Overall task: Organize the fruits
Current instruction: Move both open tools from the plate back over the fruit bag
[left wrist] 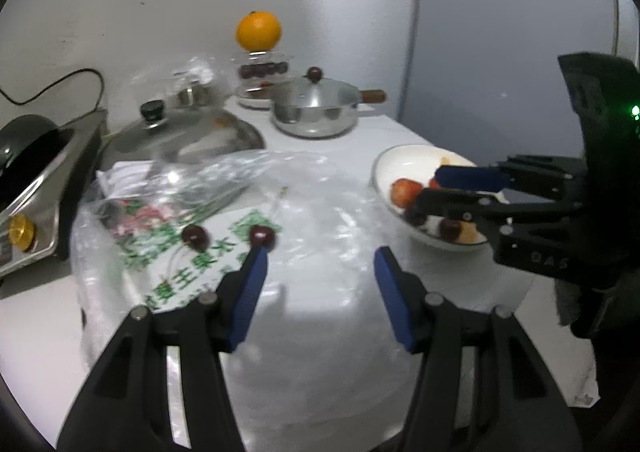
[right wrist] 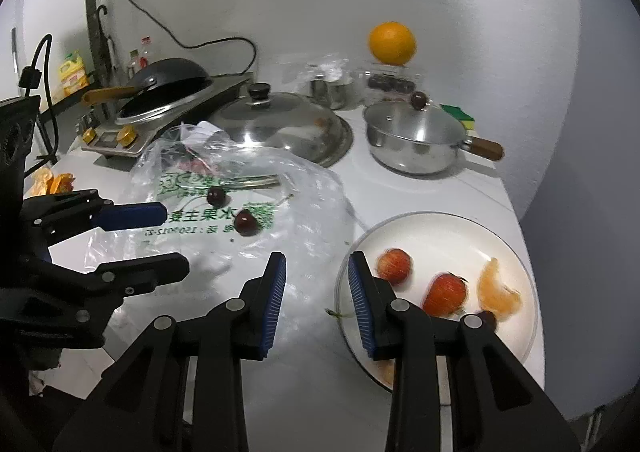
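Two dark cherries (left wrist: 195,237) (left wrist: 263,237) lie on a clear plastic bag (left wrist: 304,220) with green print. My left gripper (left wrist: 320,252) is open just short of them, nothing between its blue pads. The white plate (right wrist: 440,228) holds two small red fruits (right wrist: 394,266) (right wrist: 446,294), mandarin segments (right wrist: 498,292) and dark cherries partly hidden by my fingers. My right gripper (right wrist: 317,258) stands open and empty beside the plate's left rim, over the bag (right wrist: 280,188). In the right wrist view the cherries (right wrist: 216,195) (right wrist: 246,223) lie right of the left gripper (right wrist: 176,238).
An orange (left wrist: 258,30) tops stacked glass containers at the back. A lidded steel pot (right wrist: 416,140) and a large steel lid (right wrist: 280,124) stand behind the bag. A stove with a black wok (right wrist: 168,80) is at the left. Orange peel (right wrist: 52,182) lies far left.
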`<state>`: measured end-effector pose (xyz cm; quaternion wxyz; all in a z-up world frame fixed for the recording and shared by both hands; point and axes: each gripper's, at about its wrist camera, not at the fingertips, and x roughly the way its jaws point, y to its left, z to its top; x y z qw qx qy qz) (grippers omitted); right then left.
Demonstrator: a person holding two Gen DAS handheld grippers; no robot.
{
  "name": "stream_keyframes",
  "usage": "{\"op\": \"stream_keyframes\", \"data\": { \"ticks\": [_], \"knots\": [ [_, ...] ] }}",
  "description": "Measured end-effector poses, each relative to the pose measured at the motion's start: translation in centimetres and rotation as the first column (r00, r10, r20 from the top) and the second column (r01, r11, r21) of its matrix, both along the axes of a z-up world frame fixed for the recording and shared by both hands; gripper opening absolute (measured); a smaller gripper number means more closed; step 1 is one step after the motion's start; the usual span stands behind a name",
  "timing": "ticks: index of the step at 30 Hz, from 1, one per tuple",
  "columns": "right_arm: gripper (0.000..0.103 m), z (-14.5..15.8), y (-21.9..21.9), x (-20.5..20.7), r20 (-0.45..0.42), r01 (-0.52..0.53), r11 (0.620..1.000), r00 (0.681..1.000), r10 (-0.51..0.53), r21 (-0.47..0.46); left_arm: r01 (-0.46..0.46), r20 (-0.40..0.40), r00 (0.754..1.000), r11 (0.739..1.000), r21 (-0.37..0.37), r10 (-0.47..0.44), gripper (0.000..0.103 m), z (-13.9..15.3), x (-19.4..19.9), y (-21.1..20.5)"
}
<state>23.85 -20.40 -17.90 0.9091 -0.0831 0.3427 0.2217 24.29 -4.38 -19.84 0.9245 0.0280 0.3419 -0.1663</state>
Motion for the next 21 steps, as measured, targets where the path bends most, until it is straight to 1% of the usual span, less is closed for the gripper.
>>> {"op": "stream_keyframes", "data": {
  "ticks": [8,15,21],
  "knots": [
    [0.035,-0.3,2.9,1.2,-0.01,-0.037,0.999,0.999,0.037,-0.022,-0.05,0.001,0.999,0.999,-0.013,0.05,0.057,-0.6,0.8,2.8],
    [0.035,-0.8,4.7,2.4,-0.023,-0.056,0.998,0.998,0.056,-0.027,-0.108,-0.004,0.994,0.994,0.008,0.108,0.057,-1.3,2.0,4.9],
    [0.035,-1.2,6.0,3.3,-0.03,-0.073,0.997,0.997,0.072,-0.032,-0.137,-0.006,0.991,0.991,-0.002,0.137,0.057,-1.5,2.9,6.4]
  ]
}}
